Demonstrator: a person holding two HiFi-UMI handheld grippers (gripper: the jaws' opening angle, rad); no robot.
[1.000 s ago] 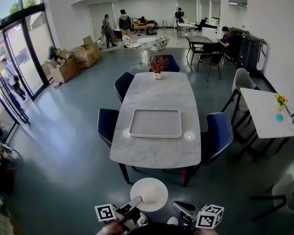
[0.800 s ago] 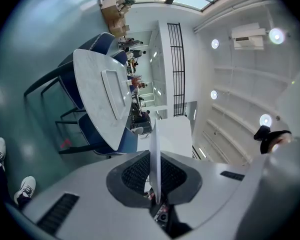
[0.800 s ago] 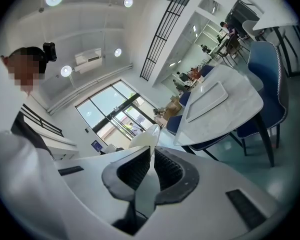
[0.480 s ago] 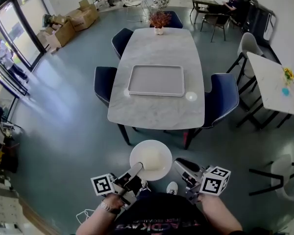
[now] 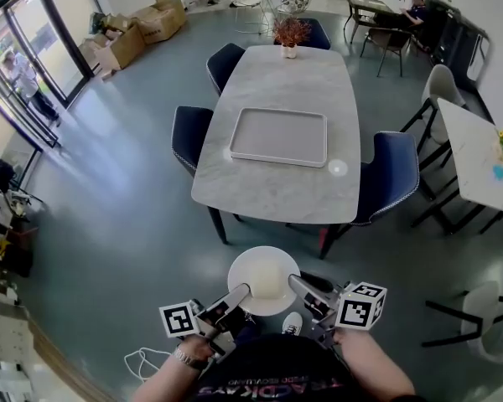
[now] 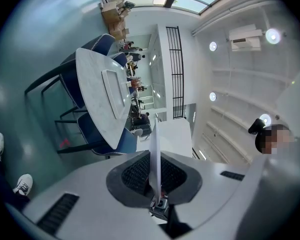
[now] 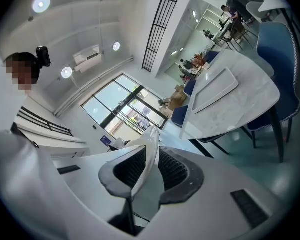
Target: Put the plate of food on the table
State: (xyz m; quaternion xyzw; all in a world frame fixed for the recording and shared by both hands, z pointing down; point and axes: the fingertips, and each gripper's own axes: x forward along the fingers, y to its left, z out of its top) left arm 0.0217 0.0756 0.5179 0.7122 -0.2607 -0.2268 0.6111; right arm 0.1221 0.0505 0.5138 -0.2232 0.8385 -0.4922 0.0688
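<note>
While the left tool (image 5: 235,298) and right tool (image 5: 302,290) pinch the plate (image 5: 265,280) mid-carry, the tabletop (image 5: 277,187) lies well ahead, so a level approach should come next.

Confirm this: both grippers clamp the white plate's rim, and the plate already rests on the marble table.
The plate is not on the table: the head view shows it held over the floor, short of the table's near edge. The left gripper and right gripper do both clamp its rim.
</note>
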